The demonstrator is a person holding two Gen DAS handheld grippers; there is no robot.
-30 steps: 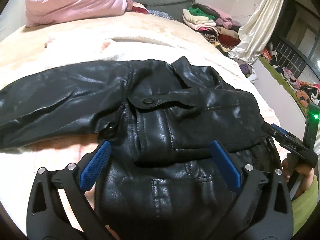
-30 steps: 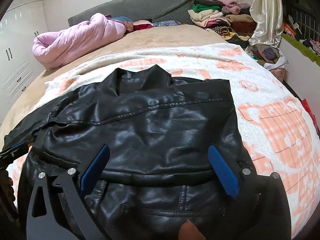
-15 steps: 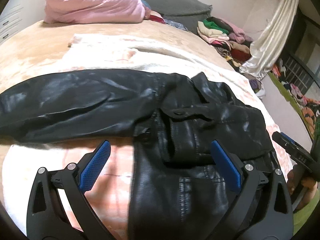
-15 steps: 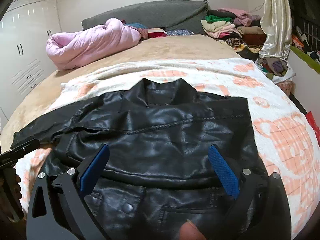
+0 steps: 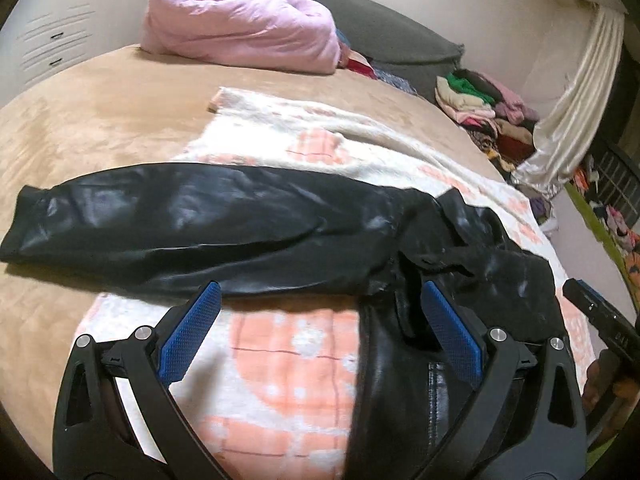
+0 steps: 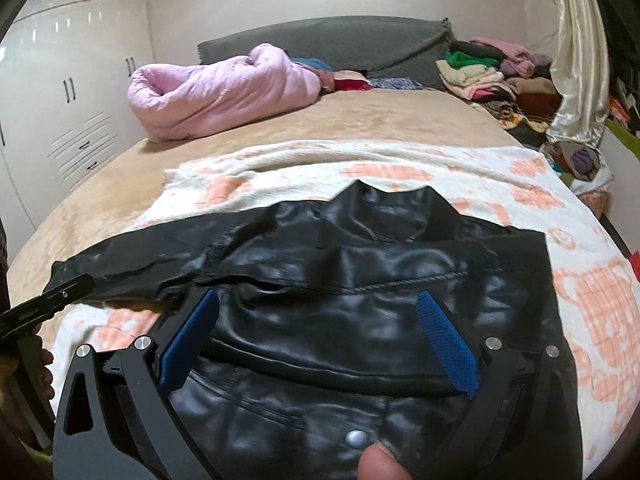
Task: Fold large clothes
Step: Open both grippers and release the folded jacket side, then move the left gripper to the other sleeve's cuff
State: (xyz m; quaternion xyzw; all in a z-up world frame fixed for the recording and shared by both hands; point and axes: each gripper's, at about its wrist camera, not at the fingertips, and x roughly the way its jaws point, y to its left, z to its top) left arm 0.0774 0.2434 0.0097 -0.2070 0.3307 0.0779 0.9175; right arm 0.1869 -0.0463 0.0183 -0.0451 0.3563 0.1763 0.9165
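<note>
Tan plush bedding [image 6: 360,120] is covering the wide bed, and a white fleece blanket with orange checked patches [image 5: 280,360] is lying over its near half. On that blanket a black leather jacket [image 6: 380,280] is resting flat with its collar pointing toward the far headboard; in the left wrist view one long sleeve [image 5: 180,224] is stretching out to the left onto the tan bedding. A rolled pink quilt [image 6: 216,92] is sitting at the far left, and a stack of folded clothes [image 6: 488,76] is piling up at the far right beside a pale satin curtain [image 6: 580,60]. The left gripper [image 5: 318,340] is hovering with its blue pads spread wide, gripping nothing, above the blanket and the jacket's edge. The right gripper [image 6: 318,344] is likewise gaping wide over the jacket's body, empty.
</note>
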